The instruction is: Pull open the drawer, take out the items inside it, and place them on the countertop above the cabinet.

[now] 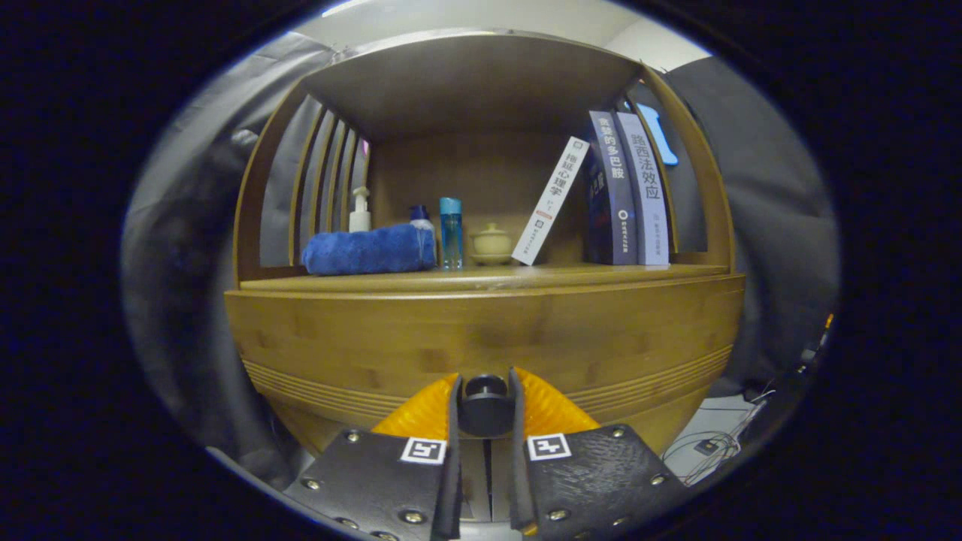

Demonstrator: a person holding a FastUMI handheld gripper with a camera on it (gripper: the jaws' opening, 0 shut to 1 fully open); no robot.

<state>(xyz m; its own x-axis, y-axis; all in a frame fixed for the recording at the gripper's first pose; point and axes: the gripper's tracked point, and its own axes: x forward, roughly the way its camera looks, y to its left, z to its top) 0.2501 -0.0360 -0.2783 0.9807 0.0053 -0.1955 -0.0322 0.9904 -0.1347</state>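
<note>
Drawer knob (485, 403): dark, round, sits between the two fingers.
Gripper (485, 391): clenched on the drawer knob, one finger against each side.
Drawer front (481, 338): wooden panel just beyond the fingertips, flush with the cabinet, grooved lines near its lower edge.
Countertop (481, 279): above the drawer, beyond the fingers.
On the countertop, left: rolled blue towel (368, 251), pump bottle (360, 210) behind it, blue bottle (451, 233) beside it.
Centre: small lidded pot (491, 244).
Right: white book (550, 201) leaning on upright dark books (627, 188).

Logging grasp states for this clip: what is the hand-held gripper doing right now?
Hand-held gripper: closed on the drawer knob, one finger on each side of it.
</note>
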